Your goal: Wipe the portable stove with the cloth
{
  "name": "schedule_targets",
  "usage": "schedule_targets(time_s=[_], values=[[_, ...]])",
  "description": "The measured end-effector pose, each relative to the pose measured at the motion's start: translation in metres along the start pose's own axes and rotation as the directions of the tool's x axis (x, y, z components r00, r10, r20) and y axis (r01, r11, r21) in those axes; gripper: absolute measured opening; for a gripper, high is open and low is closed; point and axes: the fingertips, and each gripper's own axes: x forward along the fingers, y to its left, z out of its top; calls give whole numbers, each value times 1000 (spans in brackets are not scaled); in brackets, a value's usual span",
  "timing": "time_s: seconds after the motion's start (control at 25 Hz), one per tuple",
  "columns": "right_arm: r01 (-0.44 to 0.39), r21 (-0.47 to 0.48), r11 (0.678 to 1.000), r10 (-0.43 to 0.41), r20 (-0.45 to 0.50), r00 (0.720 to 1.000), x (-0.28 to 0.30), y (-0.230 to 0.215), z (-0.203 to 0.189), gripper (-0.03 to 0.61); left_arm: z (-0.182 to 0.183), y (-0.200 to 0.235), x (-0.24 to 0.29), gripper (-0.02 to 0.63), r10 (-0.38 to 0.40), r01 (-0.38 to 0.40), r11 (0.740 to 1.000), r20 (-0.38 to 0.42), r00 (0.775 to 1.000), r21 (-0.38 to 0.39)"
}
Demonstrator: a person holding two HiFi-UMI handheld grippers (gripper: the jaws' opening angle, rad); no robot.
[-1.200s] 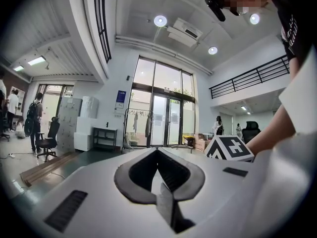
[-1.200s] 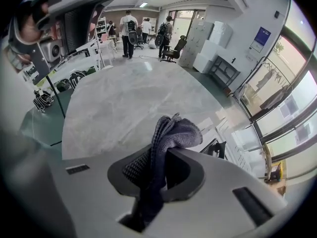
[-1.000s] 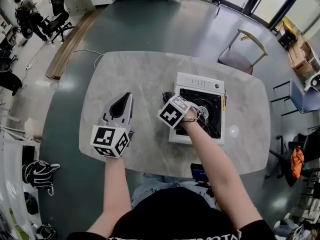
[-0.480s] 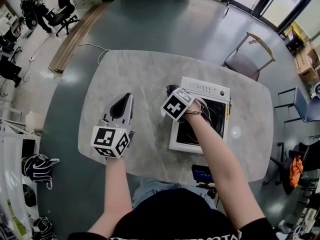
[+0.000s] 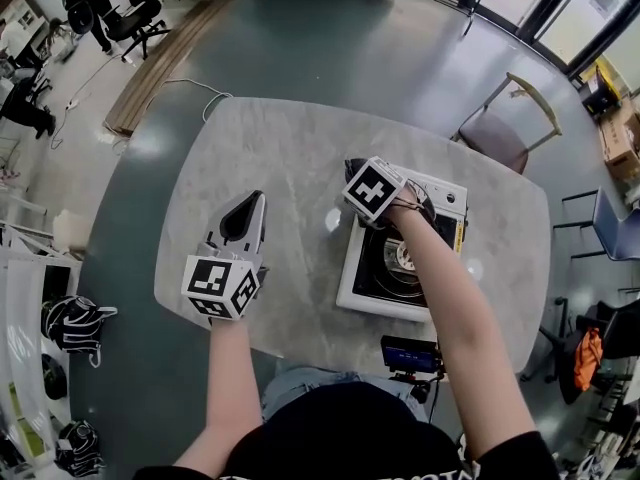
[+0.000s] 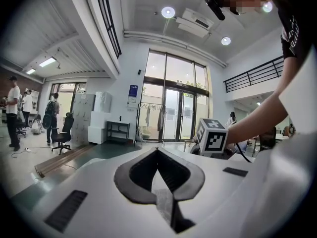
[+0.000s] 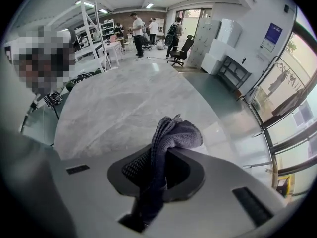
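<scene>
The white portable stove (image 5: 372,286) with its black top and round burner (image 5: 405,256) sits on the right half of the marble table (image 5: 280,148). My right gripper (image 5: 355,176) is at the stove's far left corner, shut on a dark grey cloth (image 7: 172,135) that bunches out past the jaws (image 5: 350,171). In the right gripper view the gripper (image 7: 164,133) points over bare tabletop (image 7: 114,103). My left gripper (image 5: 248,203) rests on the table left of the stove, jaws shut and empty (image 6: 157,151). The right gripper's marker cube (image 6: 213,137) shows in the left gripper view.
A small black device with a lit screen (image 5: 410,355) sits at the table's near edge below the stove. A chair (image 5: 505,118) stands beyond the far right corner, another (image 5: 610,230) at the right. People and office chairs (image 5: 125,13) are far off at the left.
My right gripper has carried the cloth away from me along the stove's left side to its far left corner, uncovering the burner. The left gripper has stayed put.
</scene>
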Motion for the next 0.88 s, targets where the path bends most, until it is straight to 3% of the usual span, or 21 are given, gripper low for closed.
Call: schedule_targets(time_s=[0.48,0.64,0.76,0.88], values=[[-193,37,981,185,155,970,-56,-43,13,64,-9,-12,7,11,-12,12,1000,-22,1000,1],[-188,-143,972,204,110,973,-67,-46,5,64,-9,-11,8,11,-7,7,1000,-26,1000,3],[-264,-278,924,284,33,958,-56,-26,-12,64,-11,-13,8,11,-4,5,1000,-35,999,7],[-313,-327,892,327,-11,945,-41,-13,-25,64,-12,-16,6,11,-2,2,1000,-46,999,15]])
